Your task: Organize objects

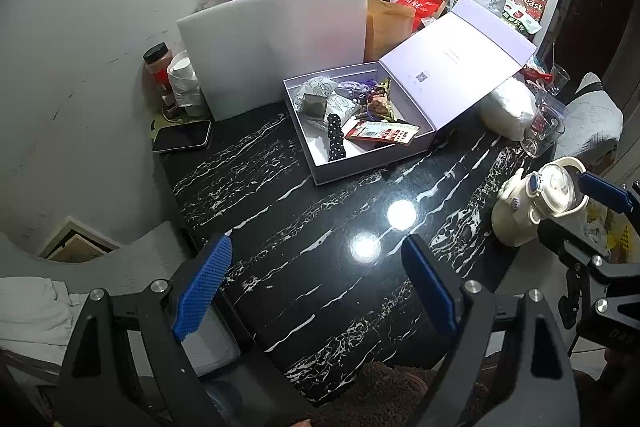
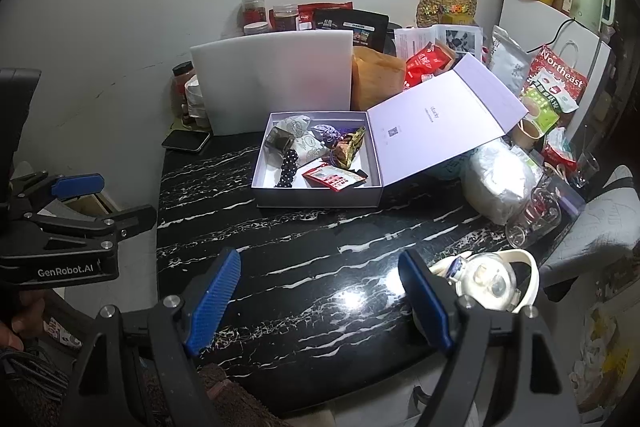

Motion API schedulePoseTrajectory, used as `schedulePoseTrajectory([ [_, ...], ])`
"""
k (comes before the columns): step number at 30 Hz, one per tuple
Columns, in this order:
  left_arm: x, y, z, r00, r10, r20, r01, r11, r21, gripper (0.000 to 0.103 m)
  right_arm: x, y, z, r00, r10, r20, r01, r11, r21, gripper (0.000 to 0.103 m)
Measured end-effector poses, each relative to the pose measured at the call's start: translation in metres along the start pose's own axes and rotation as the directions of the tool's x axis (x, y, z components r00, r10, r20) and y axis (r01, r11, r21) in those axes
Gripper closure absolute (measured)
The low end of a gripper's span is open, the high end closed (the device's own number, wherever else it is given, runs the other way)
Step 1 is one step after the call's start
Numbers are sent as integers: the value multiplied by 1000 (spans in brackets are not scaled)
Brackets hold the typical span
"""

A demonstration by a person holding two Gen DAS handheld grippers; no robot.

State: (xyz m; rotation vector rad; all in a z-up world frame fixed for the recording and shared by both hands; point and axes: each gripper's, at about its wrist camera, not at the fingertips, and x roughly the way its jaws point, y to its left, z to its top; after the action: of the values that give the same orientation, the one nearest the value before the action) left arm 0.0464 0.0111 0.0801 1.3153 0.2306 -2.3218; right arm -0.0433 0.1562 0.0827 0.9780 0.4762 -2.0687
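Observation:
A pale lilac box (image 1: 372, 169) (image 2: 320, 201) stands open on the black marble table (image 1: 280, 227) (image 2: 300, 267), its lid (image 1: 460, 67) (image 2: 444, 119) leaning back to the right. Inside lie a red packet (image 1: 384, 135) (image 2: 332, 179), a black polka-dot item (image 1: 335, 143) (image 2: 289, 165), a purple scrunchie (image 2: 326, 133) and wrapped snacks. My left gripper (image 1: 316, 287) hangs open over the table's near edge, holding nothing. My right gripper (image 2: 320, 299) is open too, with nothing in it, and a cream bottle (image 1: 536, 203) (image 2: 492, 283) stands just right of its right finger.
A phone (image 1: 182, 135) (image 2: 186, 139) lies at the table's far left. A white foam board (image 1: 276, 43) (image 2: 276, 79) leans behind the box, with jars and food bags behind it. A white bag (image 2: 500, 183) and glass cups (image 2: 536, 215) crowd the right side.

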Motion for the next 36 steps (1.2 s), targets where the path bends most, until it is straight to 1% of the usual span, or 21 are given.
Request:
schedulePoseTrajectory([
  [24,-2,-3,-8,1000,5,-9,-5,1000,11,17,0,0,-5,1000,3,-6,-3,1000,-10,21],
  [32,-2,0,-14,1000,-5,-25,5,1000,9,17,0,5,-9,1000,12,-12,-12,1000,-11,21],
  [36,1,3,-22,998,-36,-41,37,999,6,17,3,10,-14,1000,15,-27,-15,1000,-13,21],
])
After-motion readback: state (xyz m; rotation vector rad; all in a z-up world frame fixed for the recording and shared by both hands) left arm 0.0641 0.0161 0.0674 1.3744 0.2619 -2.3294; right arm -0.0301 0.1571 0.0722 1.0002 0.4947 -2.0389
